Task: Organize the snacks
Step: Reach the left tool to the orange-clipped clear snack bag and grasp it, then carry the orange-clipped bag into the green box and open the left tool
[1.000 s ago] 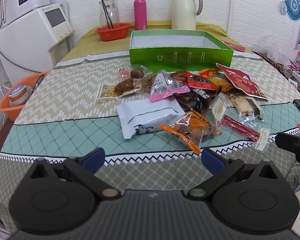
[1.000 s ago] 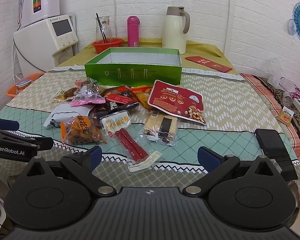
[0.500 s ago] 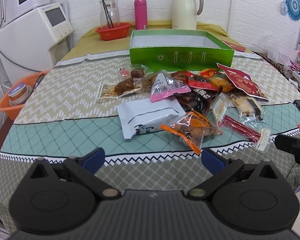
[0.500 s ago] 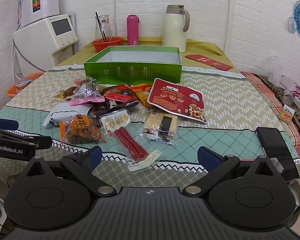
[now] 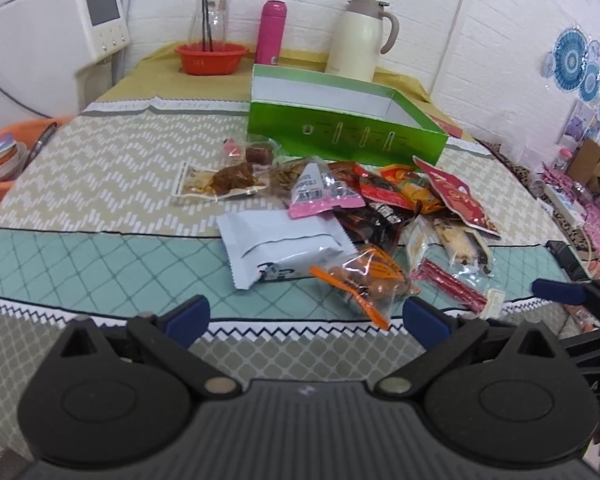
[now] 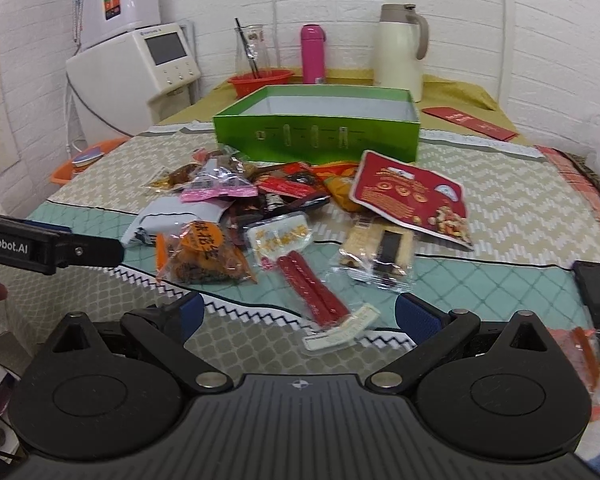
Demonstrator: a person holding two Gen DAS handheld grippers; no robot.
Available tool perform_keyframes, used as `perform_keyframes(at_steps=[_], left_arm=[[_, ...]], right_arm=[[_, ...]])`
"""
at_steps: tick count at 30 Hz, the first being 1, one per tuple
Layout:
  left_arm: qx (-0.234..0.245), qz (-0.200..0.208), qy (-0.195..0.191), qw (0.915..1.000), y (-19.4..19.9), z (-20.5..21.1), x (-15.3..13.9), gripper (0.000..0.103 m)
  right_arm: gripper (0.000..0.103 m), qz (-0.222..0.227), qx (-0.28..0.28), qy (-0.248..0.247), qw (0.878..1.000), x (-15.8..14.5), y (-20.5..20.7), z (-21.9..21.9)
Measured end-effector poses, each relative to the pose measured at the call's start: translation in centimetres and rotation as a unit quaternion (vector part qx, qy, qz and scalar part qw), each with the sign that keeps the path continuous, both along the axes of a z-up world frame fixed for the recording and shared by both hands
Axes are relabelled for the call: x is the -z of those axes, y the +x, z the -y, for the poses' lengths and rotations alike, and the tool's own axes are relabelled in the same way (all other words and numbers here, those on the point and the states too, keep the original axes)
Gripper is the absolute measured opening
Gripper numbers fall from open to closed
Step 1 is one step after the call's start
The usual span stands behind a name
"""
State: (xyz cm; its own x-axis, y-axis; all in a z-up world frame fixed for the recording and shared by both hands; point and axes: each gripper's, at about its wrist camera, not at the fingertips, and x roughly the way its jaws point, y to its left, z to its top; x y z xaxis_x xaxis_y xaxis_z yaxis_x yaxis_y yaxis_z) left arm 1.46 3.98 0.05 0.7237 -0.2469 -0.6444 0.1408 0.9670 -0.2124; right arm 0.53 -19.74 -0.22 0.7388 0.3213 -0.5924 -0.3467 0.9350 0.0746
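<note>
Several snack packets lie heaped mid-table in front of an open green box [image 5: 346,132] [image 6: 316,136] whose visible inside looks bare. Nearest me are an orange bag of nuts [image 5: 364,278] [image 6: 204,258], a white pouch [image 5: 282,246], a red sausage pack [image 6: 312,290] [image 5: 452,282], a clear biscuit pack [image 6: 380,256] and a big red nut pouch [image 6: 412,196]. My left gripper [image 5: 306,318] stands open just short of the orange bag. Over the end of the sausage pack, my right gripper [image 6: 296,314] is open too. Neither holds anything.
A cream jug [image 5: 362,38], pink flask [image 5: 271,32], red bowl [image 5: 212,56] and glass carafe stand behind the box. A white appliance [image 6: 140,68] and an orange basin [image 5: 4,156] sit at the left. A black phone [image 6: 598,292] lies at the right edge.
Both grippers have moved forward and lower toward the snack heap. The left one has swung so the box sits further right. No packet has shifted.
</note>
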Motion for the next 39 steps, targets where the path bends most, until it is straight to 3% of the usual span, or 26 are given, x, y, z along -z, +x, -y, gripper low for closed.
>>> perform_keyframes(at_steps=[3, 7, 8, 9, 11, 14, 18, 20, 21, 22, 25, 27, 33, 39], left_arm=[[0.039, -0.005, -0.037, 0.9985, 1.1, 0.4, -0.1, 0.102], [0.084, -0.019, -0.055, 0.9947, 2.9, 1.5, 0.2, 0.102], [0.093, -0.024, -0.059, 0.9936, 3.3, 1.6, 0.4, 0.096], [0.097, -0.033, -0.062, 0.9928, 3.8, 1.8, 0.6, 0.077], [0.103, -0.062, -0.076, 0.9897, 4.9, 1.7, 1.3, 0.054], [0.100, -0.086, -0.103, 0.9860, 5.8, 1.2, 2.2, 0.054], [0.086, -0.086, -0.116, 0.9857, 6.4, 0.9, 2.5, 0.069], [0.092, -0.084, -0.109, 0.9862, 6.8, 1.2, 2.6, 0.065], [0.095, -0.080, -0.098, 0.9874, 6.9, 1.5, 2.7, 0.054], [0.099, -0.074, -0.087, 0.9885, 6.8, 1.8, 2.7, 0.043], [0.099, -0.064, -0.075, 0.9902, 6.5, 2.2, 2.5, 0.039], [0.101, -0.051, -0.073, 0.9909, 5.7, 2.2, 1.8, 0.038], [0.118, 0.014, -0.078, 0.9899, 3.8, 2.3, -2.3, 0.038], [0.124, 0.090, -0.072, 0.9856, 6.7, 2.6, -6.9, 0.038]], right_arm=[[0.103, -0.004, -0.046, 0.012, 0.999, 0.7, 0.8, -1.5], [0.103, 0.009, -0.102, 0.020, 0.995, 1.4, 1.8, -2.8], [0.103, 0.007, -0.107, 0.027, 0.994, 1.5, 2.2, -2.9], [0.103, 0.005, -0.112, 0.031, 0.993, 1.6, 2.7, -2.9], [0.103, 0.002, -0.128, 0.027, 0.991, 1.9, 3.5, -3.3], [0.103, 0.004, -0.148, 0.012, 0.989, 2.1, 4.1, -4.1], [0.103, 0.008, -0.174, -0.008, 0.985, 2.5, 4.5, -4.7], [0.103, 0.007, -0.179, -0.010, 0.984, 2.8, 4.8, -4.9], [0.103, 0.005, -0.180, -0.010, 0.984, 3.0, 4.9, -5.0], [0.090, 0.003, -0.179, -0.014, 0.984, 3.2, 4.9, -5.2], [0.072, 0.021, -0.173, -0.032, 0.984, 3.3, 4.4, -5.5], [0.067, 0.022, -0.166, -0.021, 0.986, 2.8, 3.9, -5.2], [0.064, 0.066, -0.161, -0.008, 0.985, -0.7, 2.5, -4.1], [0.064, 0.127, -0.148, 0.006, 0.981, -5.1, 5.7, -3.4]])
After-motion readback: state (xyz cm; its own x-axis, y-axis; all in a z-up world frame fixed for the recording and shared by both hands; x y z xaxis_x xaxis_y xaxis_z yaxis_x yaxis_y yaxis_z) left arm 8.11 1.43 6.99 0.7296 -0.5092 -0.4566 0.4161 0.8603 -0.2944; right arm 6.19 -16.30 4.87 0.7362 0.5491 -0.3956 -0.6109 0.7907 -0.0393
